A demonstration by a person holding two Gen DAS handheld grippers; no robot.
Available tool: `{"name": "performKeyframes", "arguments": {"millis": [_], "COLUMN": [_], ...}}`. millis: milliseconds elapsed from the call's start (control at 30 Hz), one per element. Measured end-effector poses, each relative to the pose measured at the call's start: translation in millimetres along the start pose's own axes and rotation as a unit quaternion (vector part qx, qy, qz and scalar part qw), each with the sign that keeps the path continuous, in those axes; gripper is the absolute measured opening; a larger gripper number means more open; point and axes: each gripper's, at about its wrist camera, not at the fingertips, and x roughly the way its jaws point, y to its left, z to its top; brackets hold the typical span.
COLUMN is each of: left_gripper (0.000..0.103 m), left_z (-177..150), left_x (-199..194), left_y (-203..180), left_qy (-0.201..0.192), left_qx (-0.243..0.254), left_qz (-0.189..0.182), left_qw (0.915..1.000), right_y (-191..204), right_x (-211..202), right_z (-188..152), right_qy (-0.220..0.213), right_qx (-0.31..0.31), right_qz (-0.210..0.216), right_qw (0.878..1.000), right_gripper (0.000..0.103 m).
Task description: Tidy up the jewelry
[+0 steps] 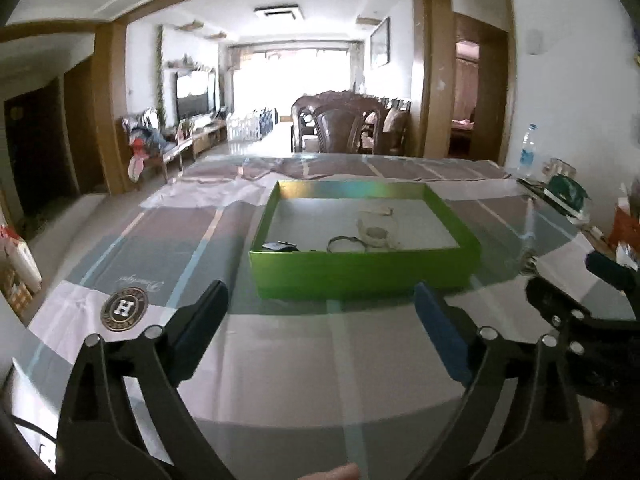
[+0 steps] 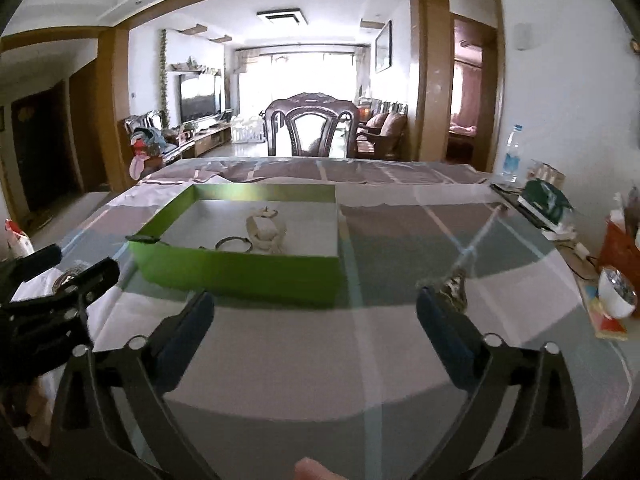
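Note:
A shallow green box (image 1: 362, 270) stands on the glass-topped table, and it also shows in the right wrist view (image 2: 240, 270). Inside lie a pale beaded bracelet (image 1: 376, 232) (image 2: 266, 230), a thin dark ring-shaped bangle (image 1: 346, 243) (image 2: 233, 245) and a small dark item (image 1: 278, 245) at the near left corner. A metallic piece of jewelry (image 2: 456, 286) lies on the table just beyond my right gripper's right finger. My left gripper (image 1: 322, 328) is open and empty, in front of the box. My right gripper (image 2: 314, 330) is open and empty, right of the box.
A patterned cloth with a round "H" logo (image 1: 124, 307) lies under the glass. Along the right edge stand a water bottle (image 2: 512, 156), a green item (image 2: 546, 198), a red box (image 2: 620, 248) and a white cup (image 2: 618, 292). A dark wooden chair (image 2: 312, 128) stands at the far side.

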Motion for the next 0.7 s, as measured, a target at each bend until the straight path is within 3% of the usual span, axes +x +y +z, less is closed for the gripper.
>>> {"name": "performKeyframes", "arguments": {"millis": [100, 200, 700], "left_gripper": [0.097, 0.098, 0.099], "left_z": [-1.9, -1.8, -4.3], "left_x": [-16.0, -24.6, -20.2], "left_y": [-5.6, -3.6, -1.9], "left_qy": [-0.016, -0.028, -0.007], "left_qx": [0.018, 0.004, -0.004], "left_qz": [0.018, 0.019, 0.01], "left_qw": [0.9996, 0.9994, 0.9999], "right_y": [3.4, 5.3, 9.1], "right_x": [-8.9, -7.7, -9.9], "right_z": [-1.7, -2.5, -8.1], "right_qy": [-0.01, -0.009, -0.006], "right_qx": [-0.006, 0.0, -0.002], "right_qz": [0.0, 0.0, -0.009], "right_qw": [1.0, 1.0, 1.0], "right_gripper": [0.099, 0.099, 0.099]}}
